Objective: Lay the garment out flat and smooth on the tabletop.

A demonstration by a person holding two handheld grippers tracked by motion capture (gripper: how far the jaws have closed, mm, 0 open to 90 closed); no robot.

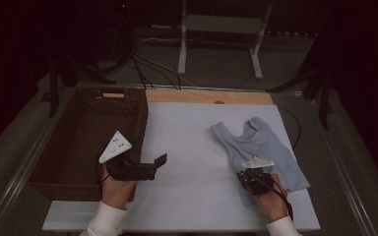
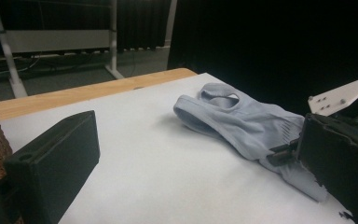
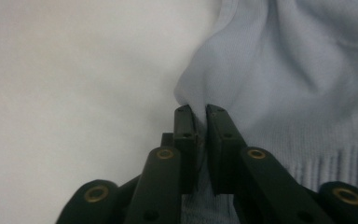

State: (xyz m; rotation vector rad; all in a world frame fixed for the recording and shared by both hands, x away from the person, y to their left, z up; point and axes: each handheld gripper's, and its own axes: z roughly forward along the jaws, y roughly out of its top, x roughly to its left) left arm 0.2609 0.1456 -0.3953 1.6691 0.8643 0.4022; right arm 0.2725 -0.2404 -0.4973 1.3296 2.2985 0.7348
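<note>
From above, I am holding my right gripper (image 1: 254,178) at the near edge of the pale blue garment (image 1: 261,143) lying on the white table (image 1: 187,132), while my left gripper (image 1: 150,166) is hovering beside the wicker basket (image 1: 78,142), jaws apart and empty. In the left gripper view, the garment (image 2: 242,121) is lying ahead. In the right gripper view, my jaws are pinching a fold of the garment (image 3: 284,79), nearly closed.

Dim room — black curtains behind, a white-legged stand (image 1: 220,29) and cables (image 1: 147,66) on grey floor (image 1: 216,69).
</note>
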